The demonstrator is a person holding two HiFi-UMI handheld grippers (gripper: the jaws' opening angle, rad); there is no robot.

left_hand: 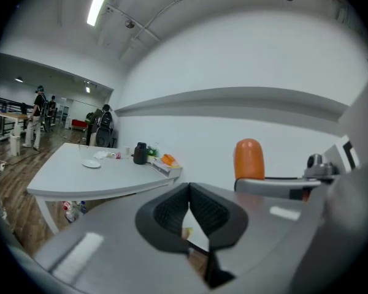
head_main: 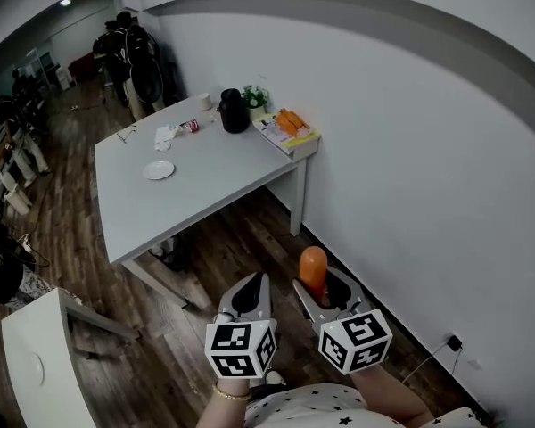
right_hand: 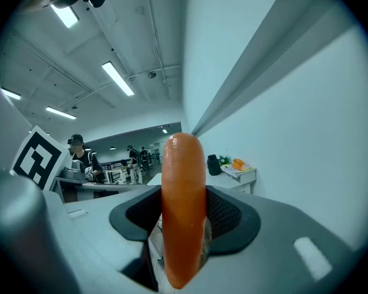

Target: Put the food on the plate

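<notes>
**Orange food piece (right_hand: 184, 213) gripped upright**

Lower centre of the head view: the right gripper (head_main: 325, 289) is clamped on the food piece, which stands up from its jaws. Beside it, the left gripper (head_main: 254, 285) has its jaws together, holding nothing. The white plate (head_main: 159, 169) lies on the grey table (head_main: 214, 181), upper left.

Orange stuff (head_main: 290, 120) at the grey table (head_main: 205, 185)'s far corner is way too tiny to identify, and from the head view the smooth orange sausage (head_main: 313, 270)'s lower end hides inside the right gripper (head_main: 317, 280).
</notes>
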